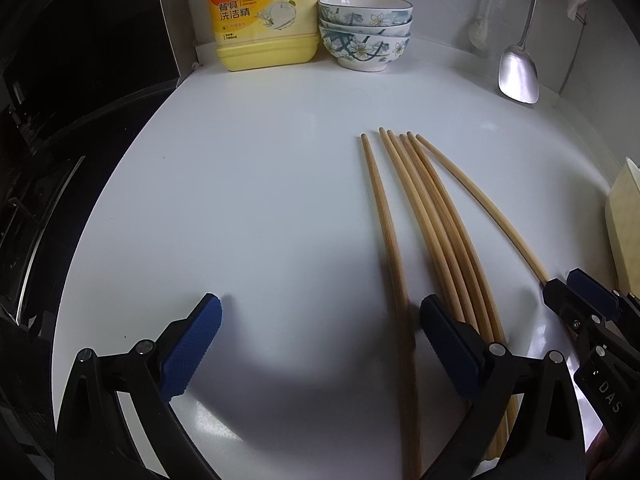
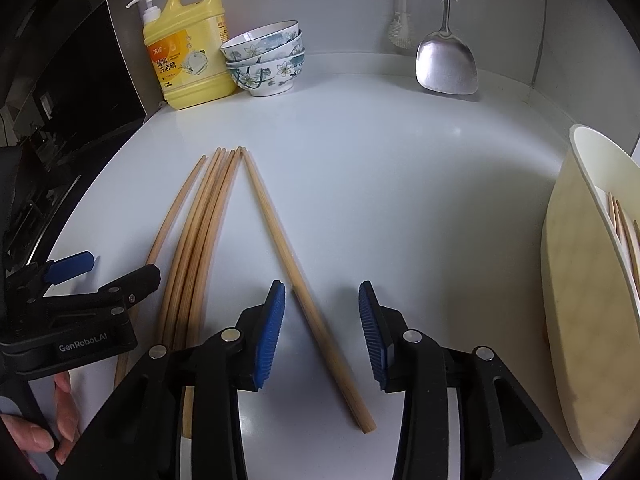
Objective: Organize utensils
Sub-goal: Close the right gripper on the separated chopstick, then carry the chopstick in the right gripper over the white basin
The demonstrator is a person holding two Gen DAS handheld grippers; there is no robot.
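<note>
Several wooden chopsticks lie side by side on the white counter; they also show in the right wrist view. One single chopstick lies apart, angled to the right. My right gripper is open, its jaws astride that single chopstick near its thick end. My left gripper is open and empty over bare counter left of the chopsticks. A cream utensil holder stands at the right edge with several chopsticks inside.
A yellow dish-soap jug and three stacked floral bowls stand at the back wall. A metal spatula hangs at the back right. A dark stove area borders the counter's left edge.
</note>
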